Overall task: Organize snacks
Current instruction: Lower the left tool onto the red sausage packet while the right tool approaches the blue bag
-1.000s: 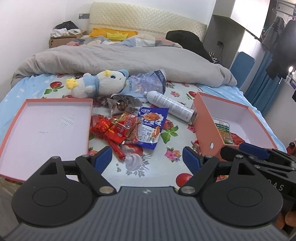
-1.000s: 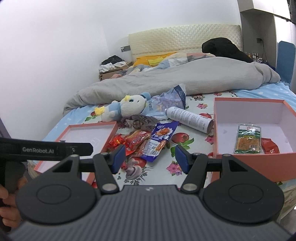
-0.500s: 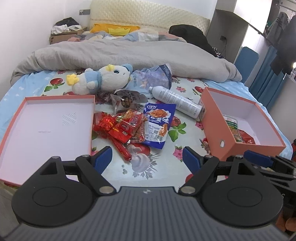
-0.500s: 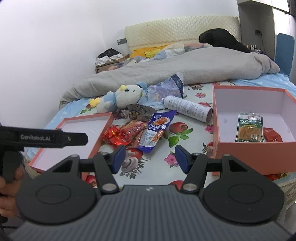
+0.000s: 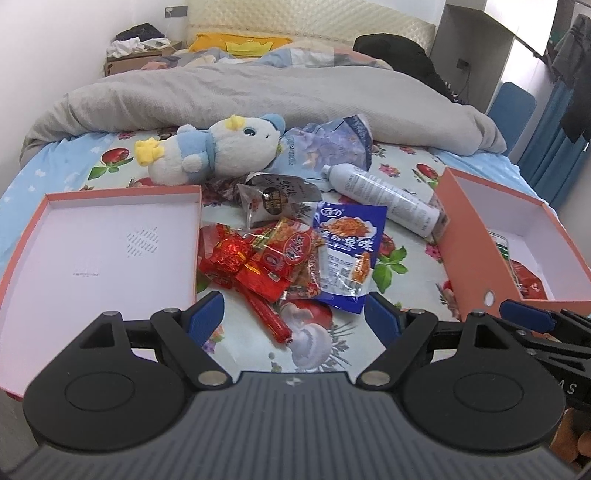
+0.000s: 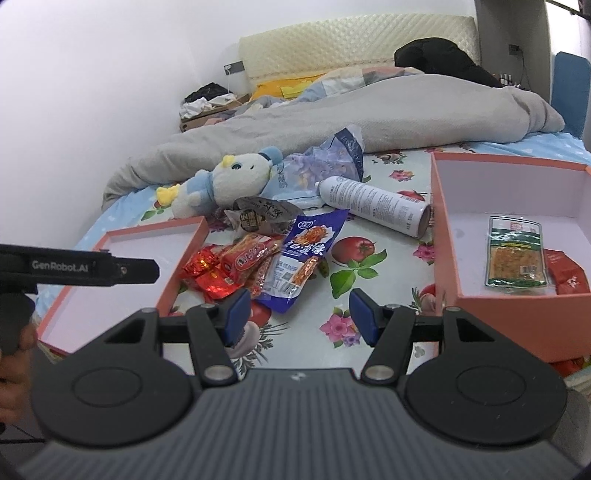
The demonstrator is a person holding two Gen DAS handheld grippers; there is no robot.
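- The left wrist view looks forward and down along its jaws from the near edge of the bed (image 5: 406,166), centred close over the snack pile (image 5: 291,254).
- The right wrist view faces the same way from further right, nearer the orange box (image 6: 517,321).
- Both share the pile, the box lid (image 5: 92,243), the plush toy (image 5: 218,147) and the grey blanket (image 5: 258,96) beyond.

Bedroom clutter around the snacks

A white-and-blue plush toy (image 5: 218,149) lies on the floral bed sheet (image 5: 402,258), beside a white spray can (image 5: 384,197) on its side. Behind them a grey duvet (image 5: 258,96) is bunched before the padded headboard (image 5: 314,26); a dark heap (image 5: 402,55), perhaps clothing, tops it.
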